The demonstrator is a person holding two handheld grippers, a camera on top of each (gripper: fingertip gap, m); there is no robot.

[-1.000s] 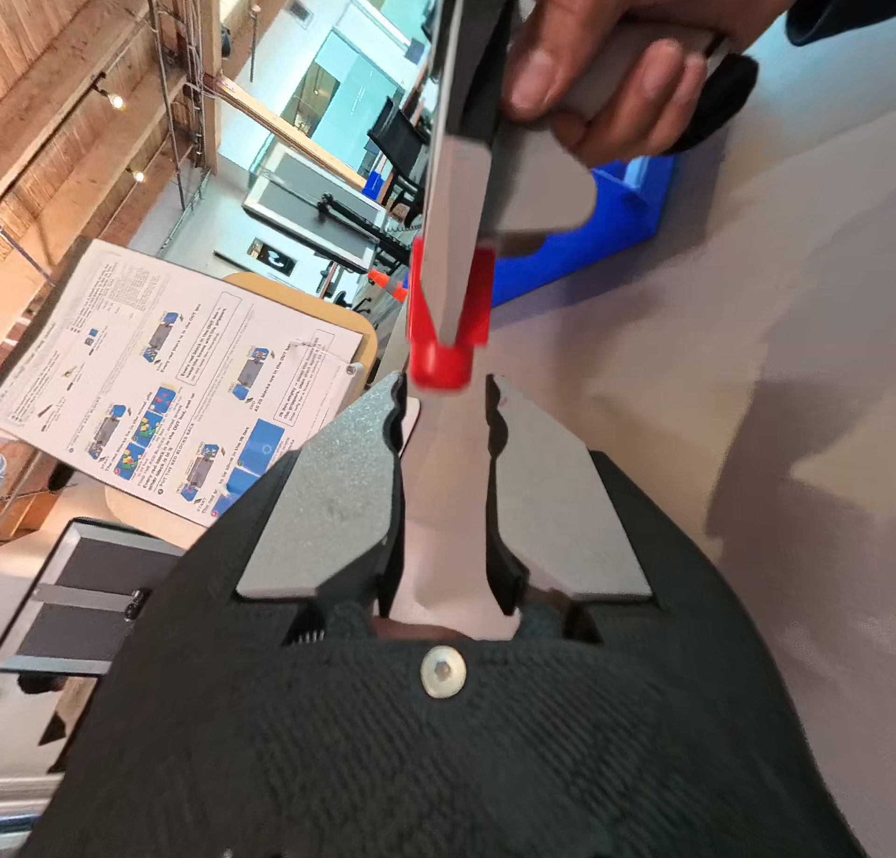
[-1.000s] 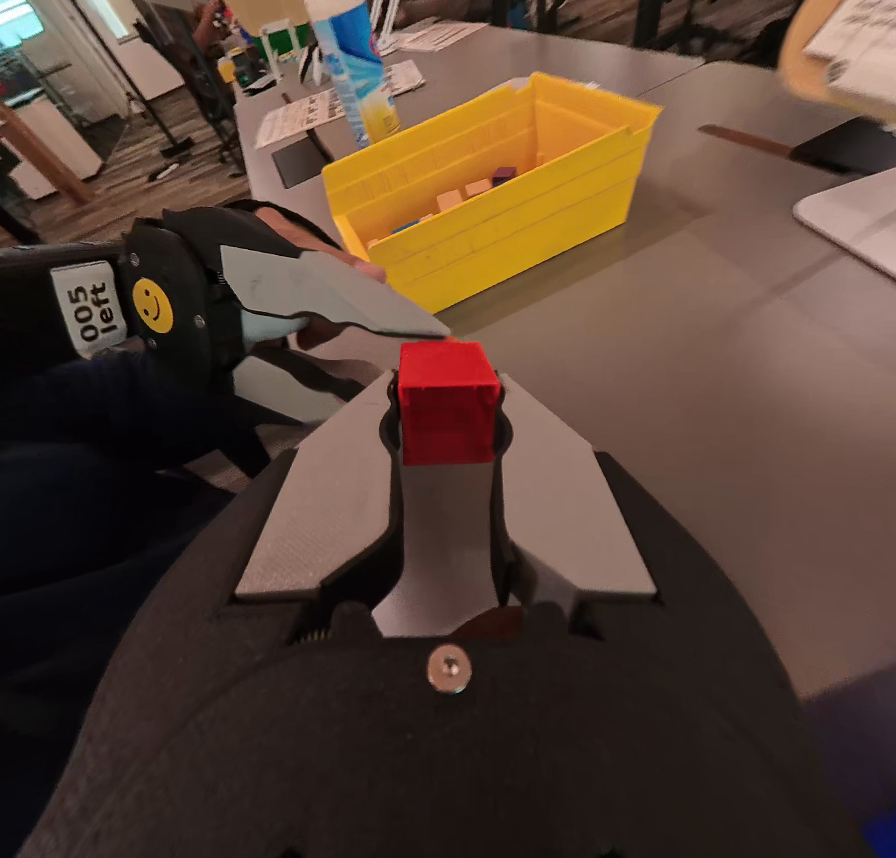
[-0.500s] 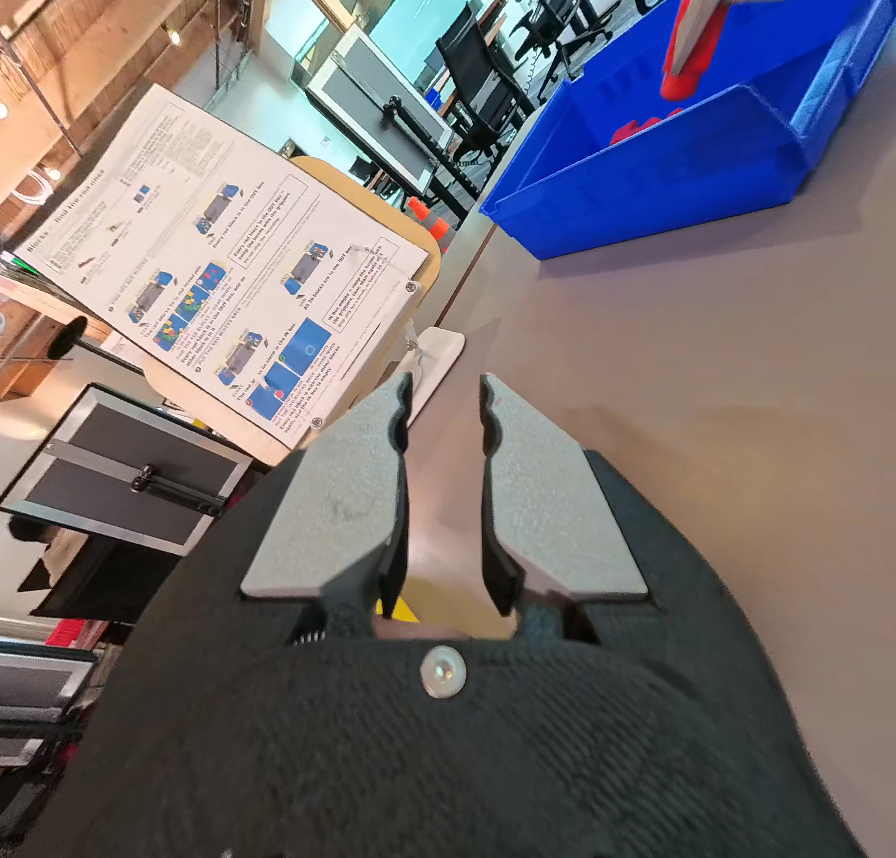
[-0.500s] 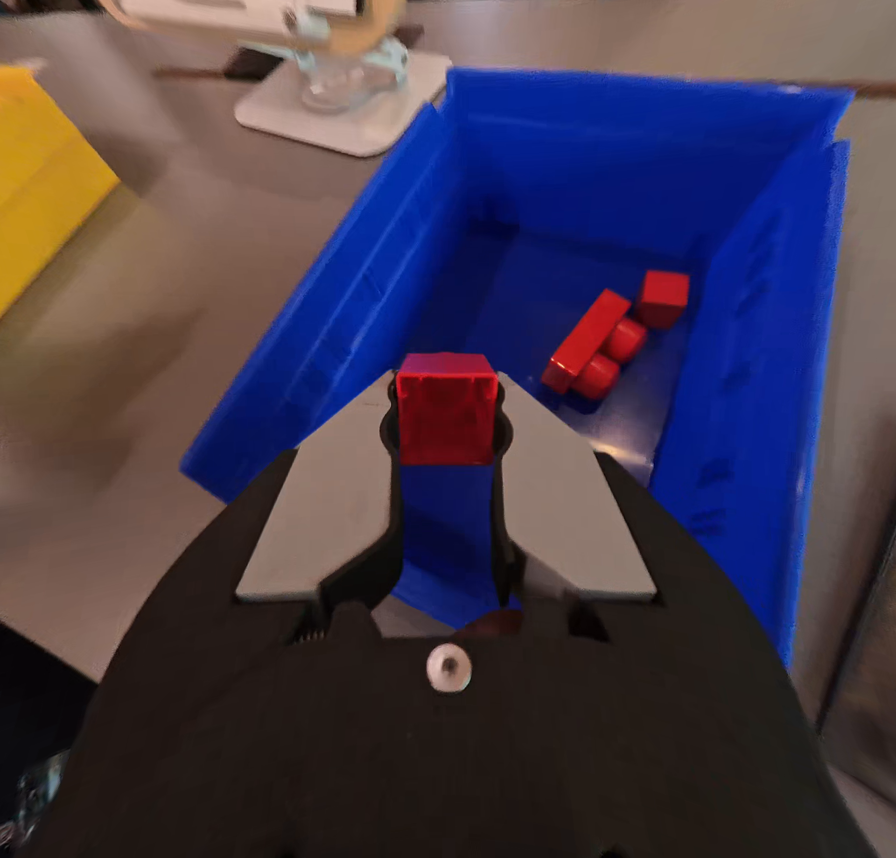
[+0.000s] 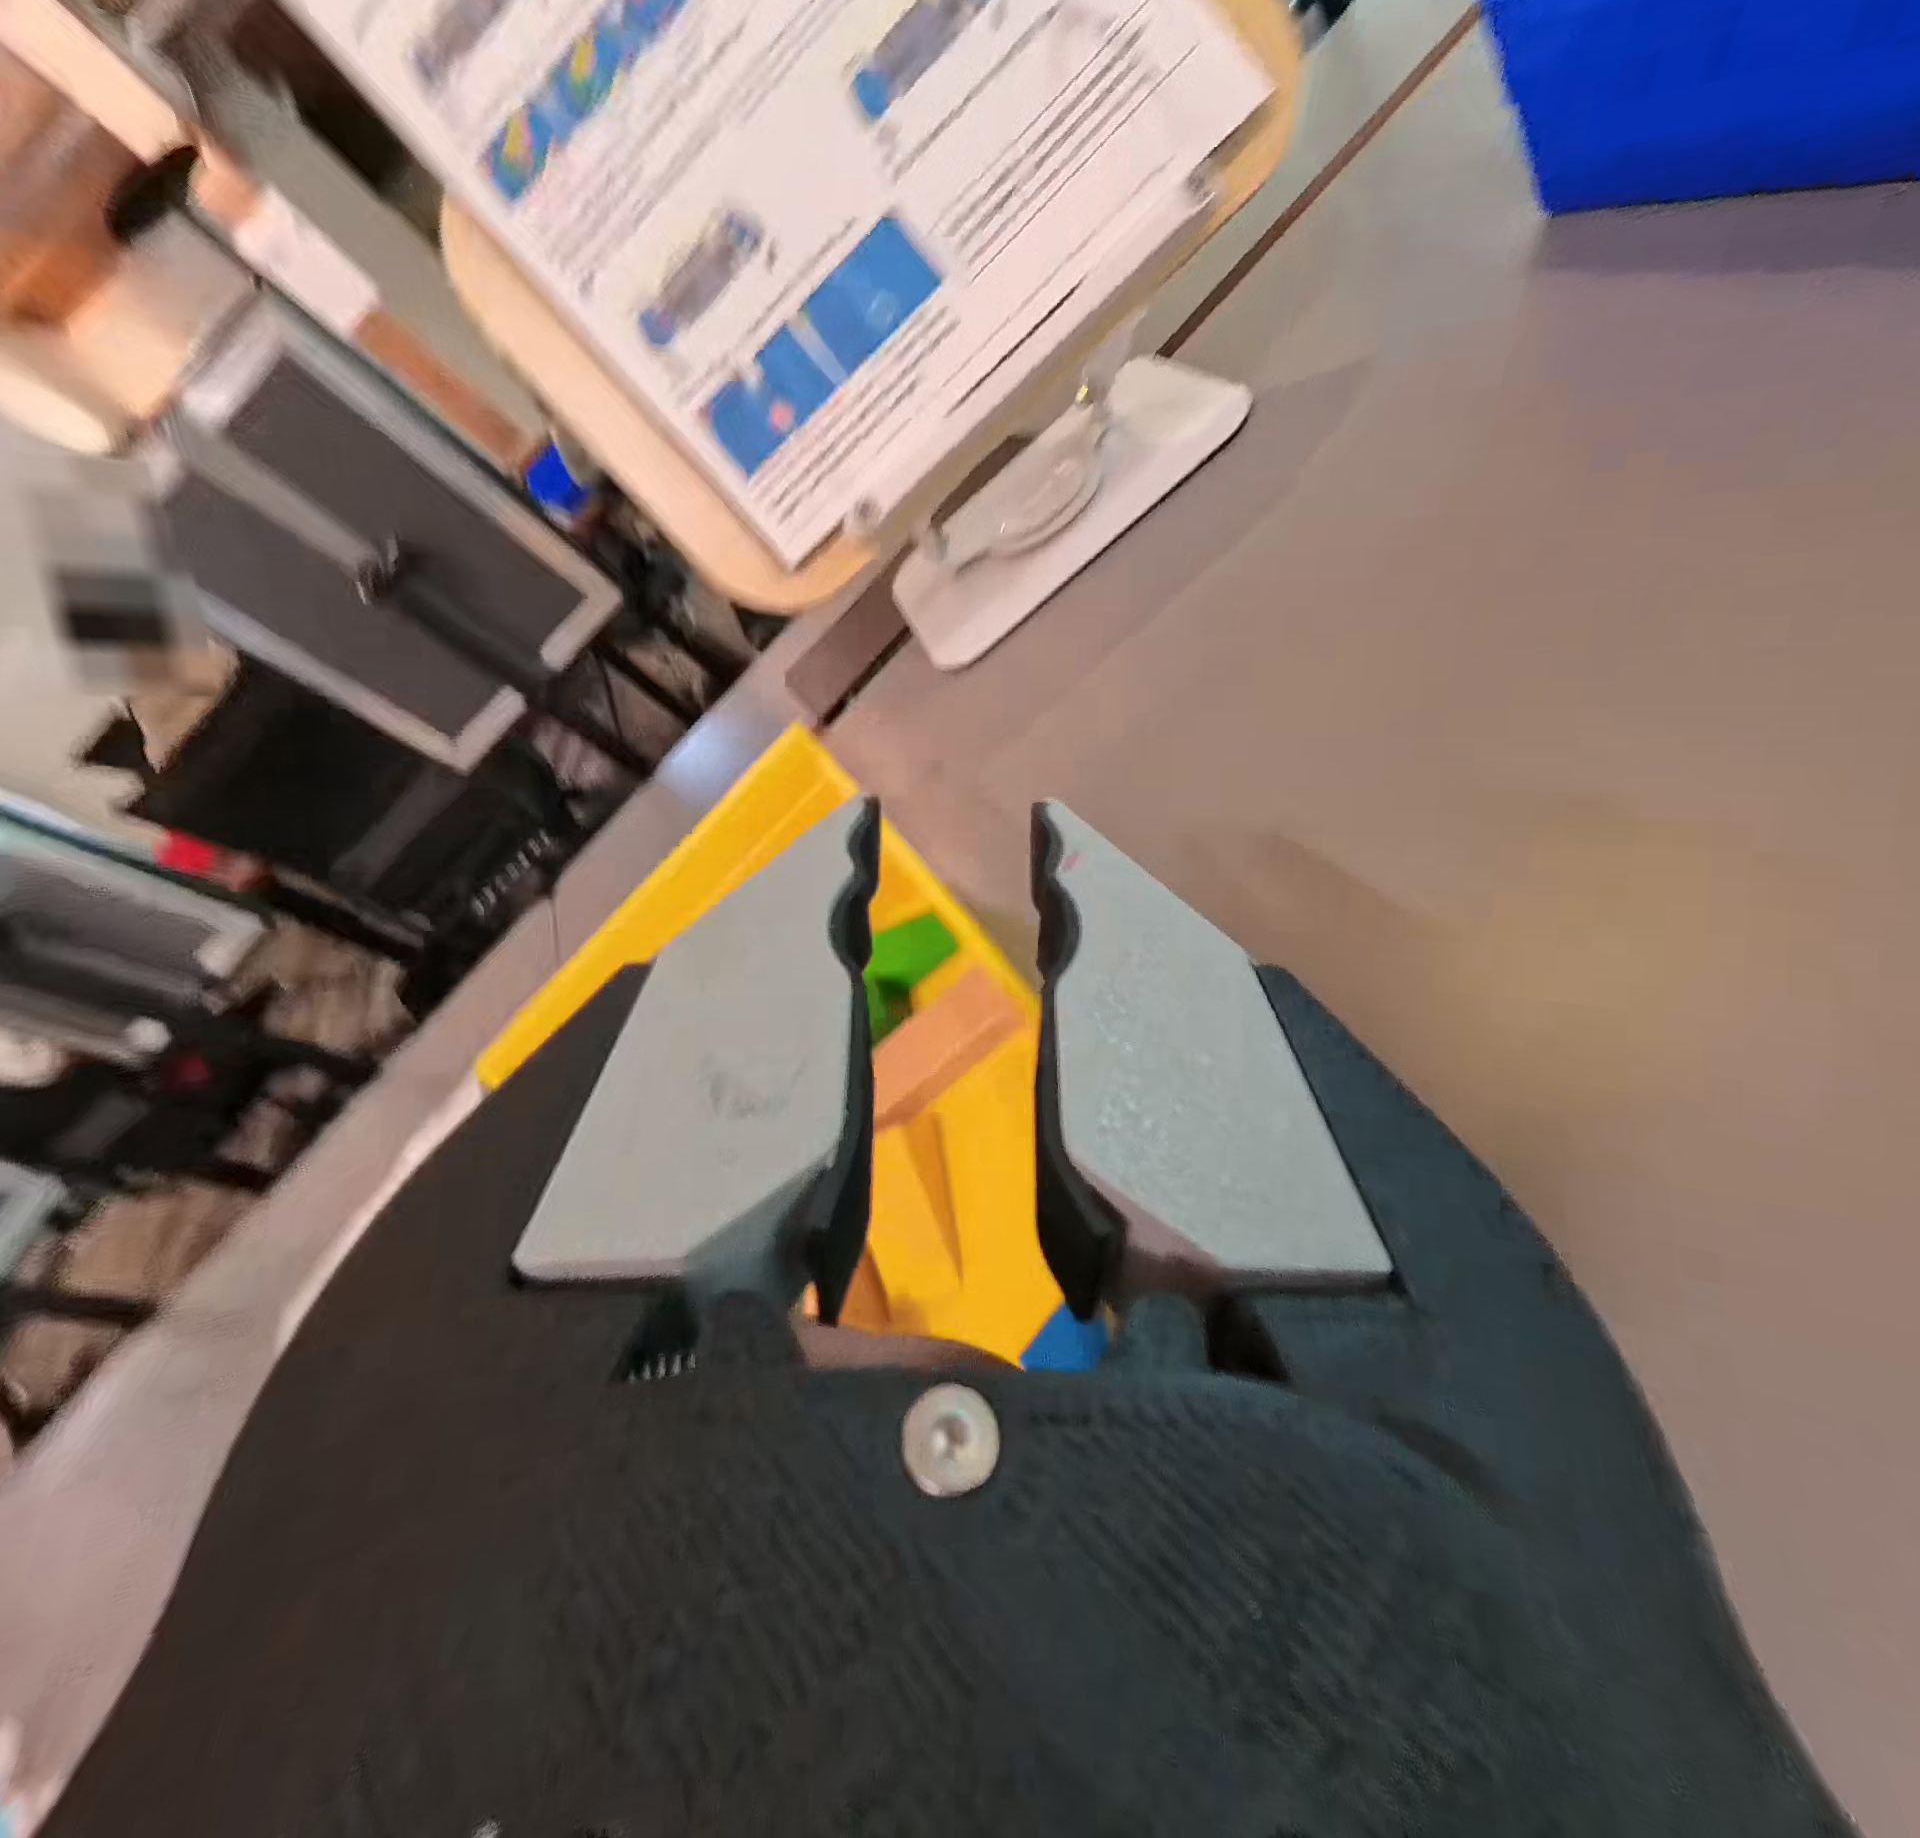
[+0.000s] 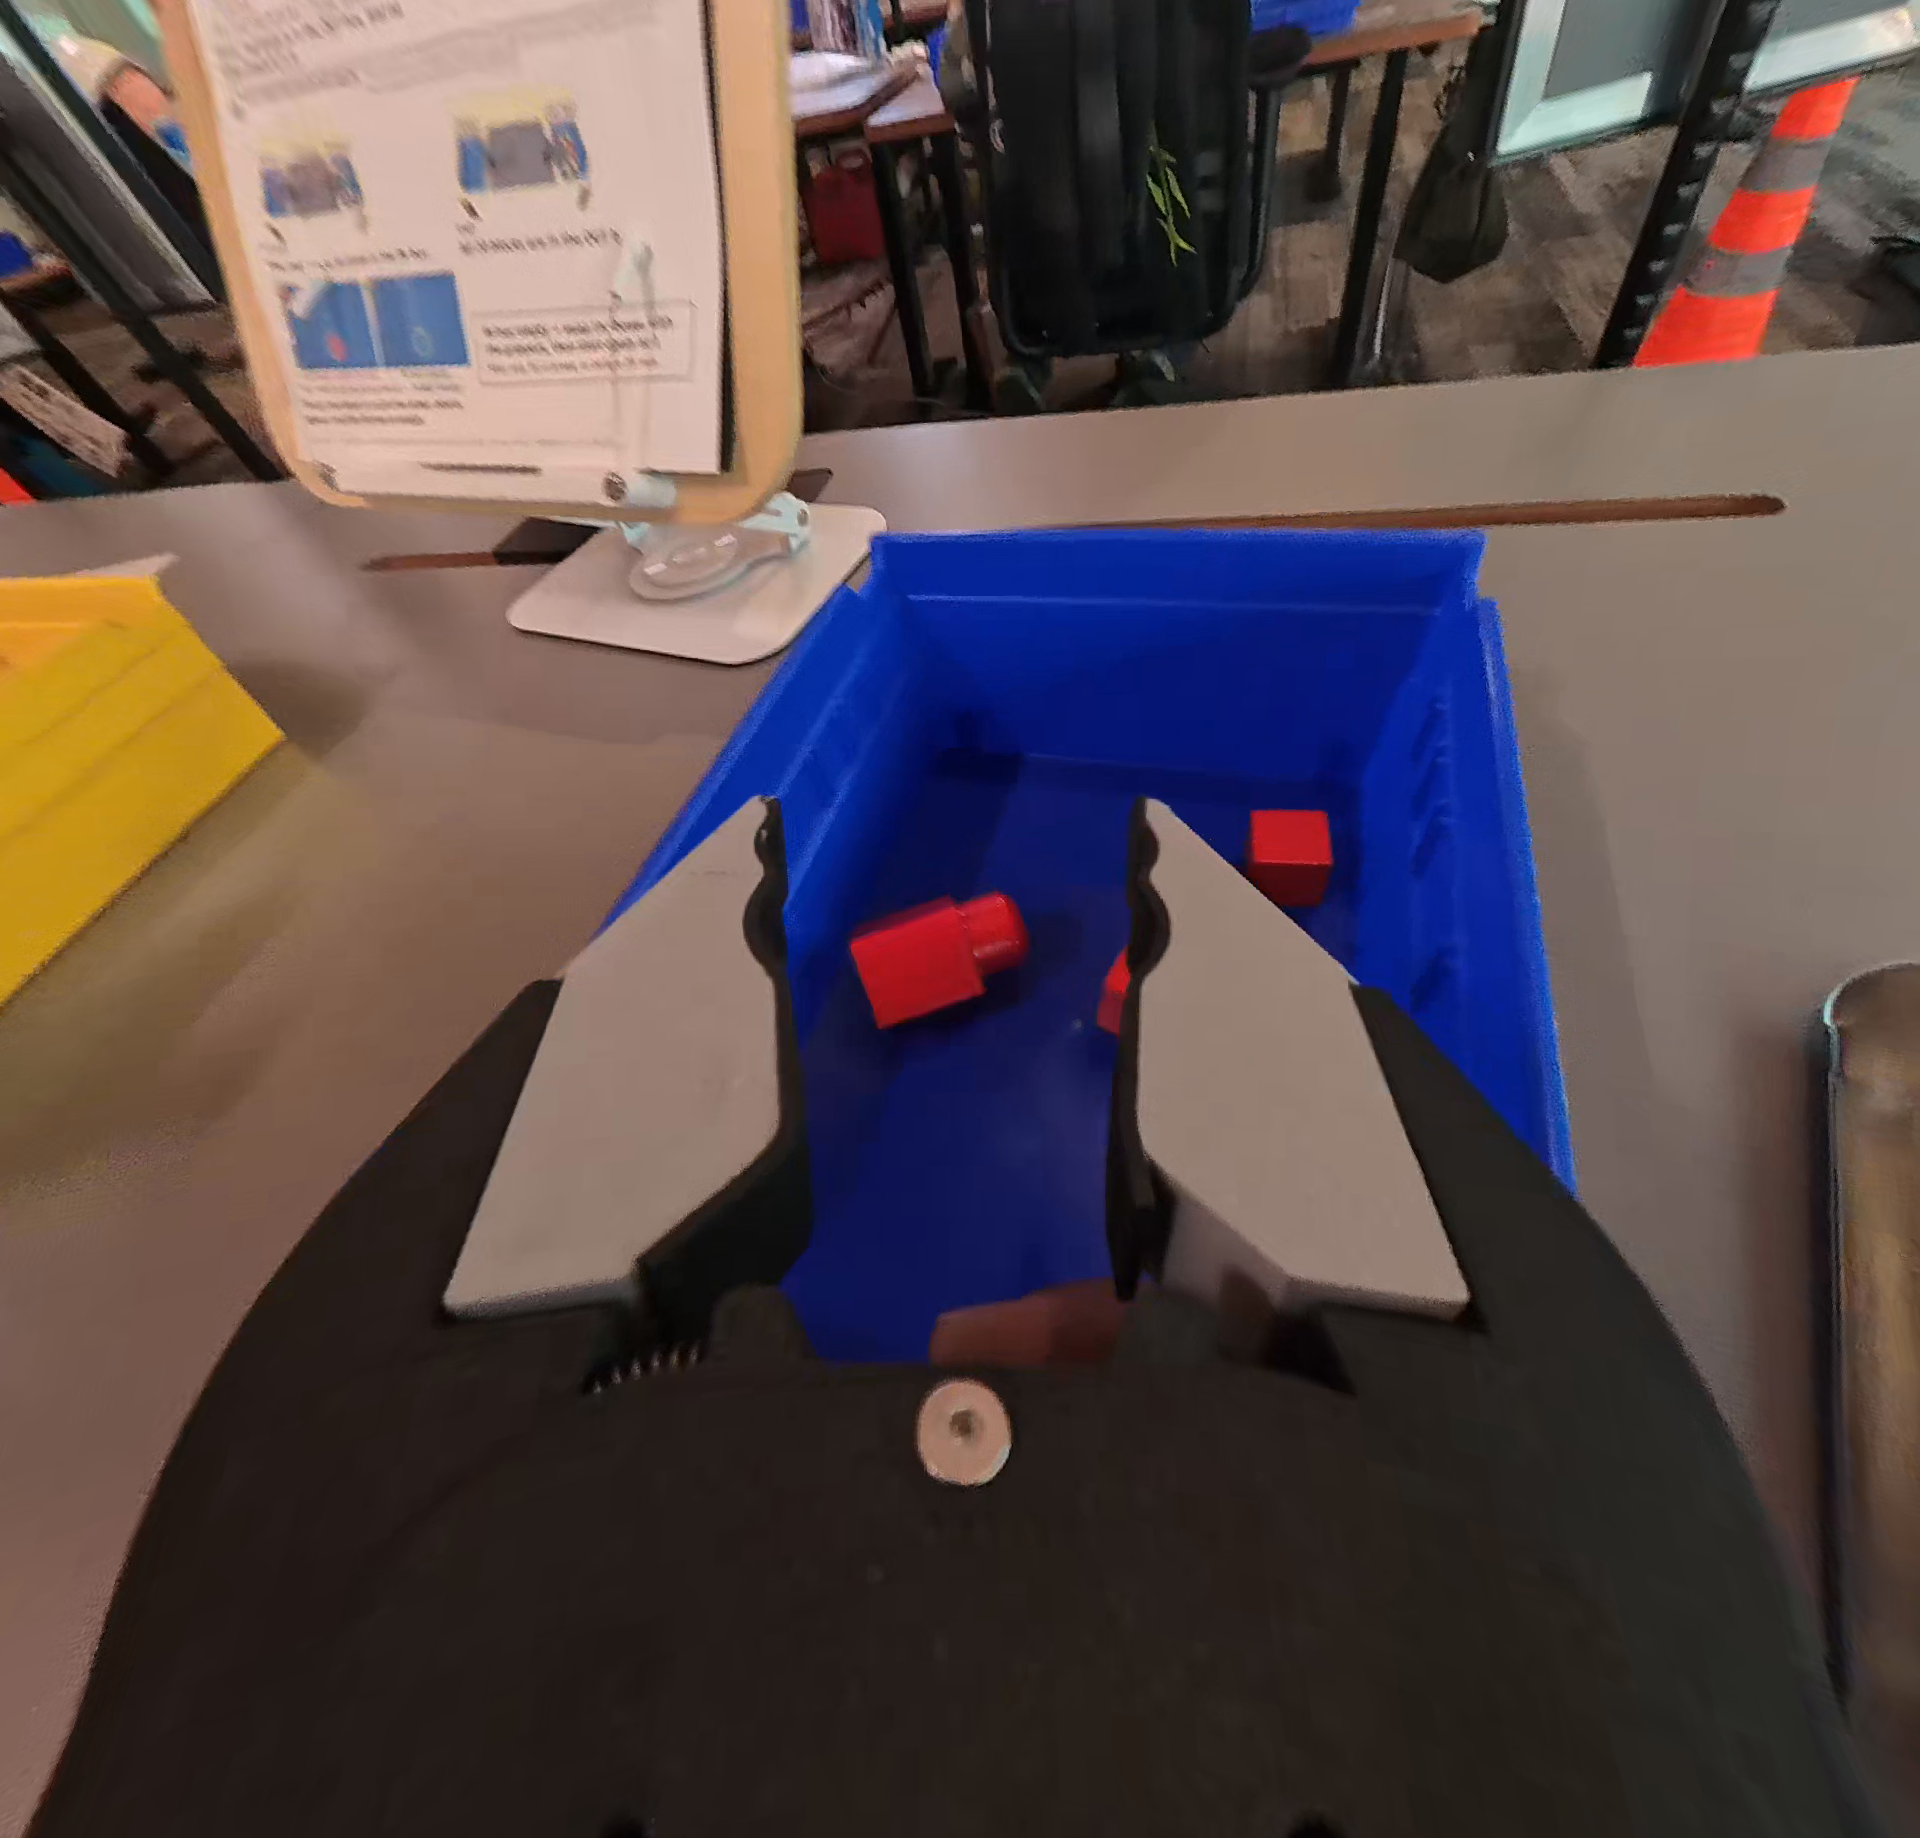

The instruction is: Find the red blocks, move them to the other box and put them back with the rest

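Observation:
My right gripper point(image 6: 956, 812) is open and empty, held above the blue box point(image 6: 1174, 562). On the box floor lie a red cube point(image 6: 914, 962) with a red cylinder point(image 6: 992, 931) against it, and another red cube point(image 6: 1288, 853) near the far right corner. One more red piece point(image 6: 1114, 988) is mostly hidden behind my right finger. My left gripper point(image 5: 954, 822) is open and empty over the yellow box point(image 5: 675, 905). A green block point(image 5: 904, 952), a tan block point(image 5: 945, 1040) and a blue block point(image 5: 1060, 1336) show between its fingers. The left wrist view is blurred.
An instruction sheet on a wooden clipboard stand point(image 6: 499, 199) stands on the grey table between the boxes, on a white base point(image 6: 707, 583). The yellow box point(image 6: 104, 708) is to the left of the blue one. A metal tube point(image 6: 1870, 1217) lies at the right edge.
My right gripper moved over the blue box, opened and let go of the red cube, which now lies inside. My left gripper swung away from the right one to above the yellow box.

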